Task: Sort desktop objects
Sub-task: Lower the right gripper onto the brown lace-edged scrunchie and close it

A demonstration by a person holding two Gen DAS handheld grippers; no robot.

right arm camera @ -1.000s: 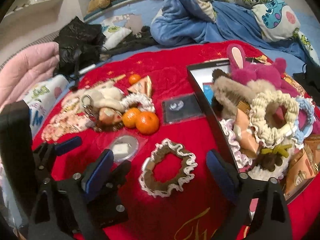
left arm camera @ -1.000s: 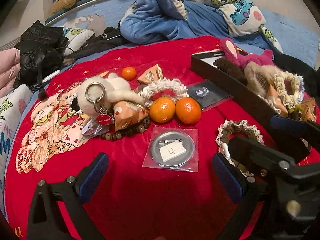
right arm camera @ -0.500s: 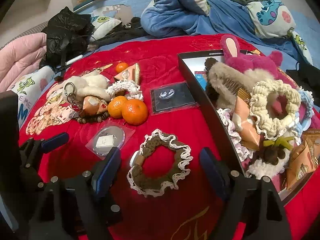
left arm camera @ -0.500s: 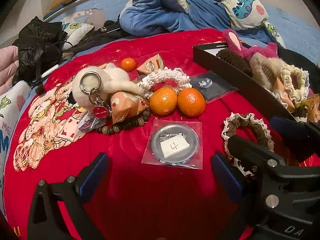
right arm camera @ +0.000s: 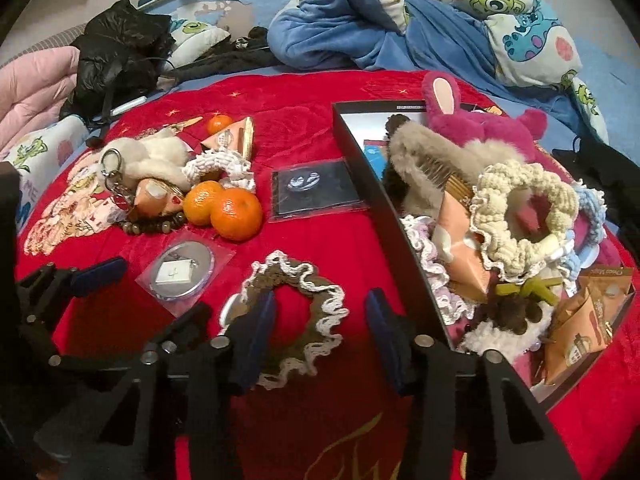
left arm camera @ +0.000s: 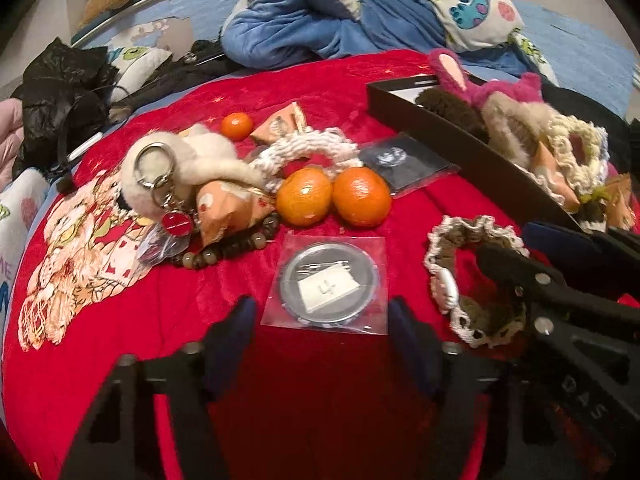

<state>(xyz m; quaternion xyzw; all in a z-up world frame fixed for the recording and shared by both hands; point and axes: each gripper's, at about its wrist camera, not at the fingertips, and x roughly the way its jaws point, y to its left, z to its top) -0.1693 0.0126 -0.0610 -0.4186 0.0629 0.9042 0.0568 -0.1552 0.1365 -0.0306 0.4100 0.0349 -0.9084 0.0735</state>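
Brimming black box [right arm camera: 362, 150] of scrunchies and plush; both tools closing, pads not yet pinching.

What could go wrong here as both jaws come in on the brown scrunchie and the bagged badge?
1. The right gripper is closing with one pad inside the brown scrunchie; it may pinch only the soft frill and let it slip.
2. The left gripper is closing around the flat bagged badge; its slick plastic may slide, or the red cloth gets caught.
3. The black box is already piled high, so added items may spill.
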